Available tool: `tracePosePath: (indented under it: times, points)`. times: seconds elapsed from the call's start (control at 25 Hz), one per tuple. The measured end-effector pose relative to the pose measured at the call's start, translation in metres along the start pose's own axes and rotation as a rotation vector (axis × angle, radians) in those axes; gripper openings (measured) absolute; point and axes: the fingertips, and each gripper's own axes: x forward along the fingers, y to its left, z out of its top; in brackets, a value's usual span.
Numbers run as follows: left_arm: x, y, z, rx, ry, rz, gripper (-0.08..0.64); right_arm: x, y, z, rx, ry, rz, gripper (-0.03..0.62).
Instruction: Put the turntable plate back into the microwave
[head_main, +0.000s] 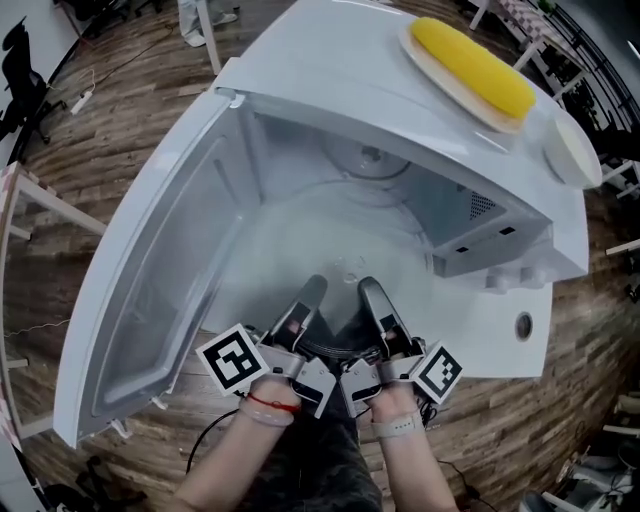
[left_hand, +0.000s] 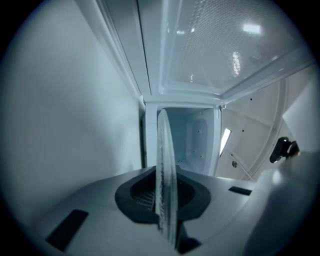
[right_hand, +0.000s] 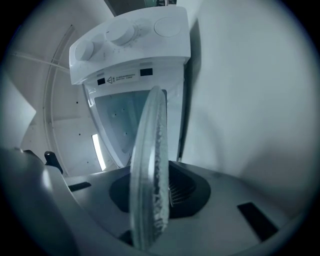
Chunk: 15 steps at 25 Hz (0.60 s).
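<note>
The clear glass turntable plate (head_main: 335, 262) is hard to make out in the head view; it hangs at the mouth of the white microwave's open cavity (head_main: 365, 190). My left gripper (head_main: 308, 296) is shut on its near rim, and my right gripper (head_main: 374, 296) grips the same rim just beside it. In the left gripper view the plate (left_hand: 165, 170) stands edge-on between the jaws of that gripper (left_hand: 166, 202). The right gripper view shows the plate (right_hand: 149, 165) the same way, clamped in the right gripper (right_hand: 150, 205), with the cavity behind it.
The microwave door (head_main: 150, 290) swings wide open to the left. The control panel with knobs (head_main: 510, 280) sits right of the cavity. On top of the microwave lies a corn cob (head_main: 470, 62) on a plate, with a white dish (head_main: 573, 150) beside it. Wooden floor surrounds.
</note>
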Motion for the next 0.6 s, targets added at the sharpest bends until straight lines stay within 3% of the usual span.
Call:
tracePosePath:
  times: [0.6]
  points:
    - [0.021,0.003,0.014,-0.008,-0.018,-0.001,0.032,0.023,-0.004,0.013,-0.001,0.012,-0.004,0.074]
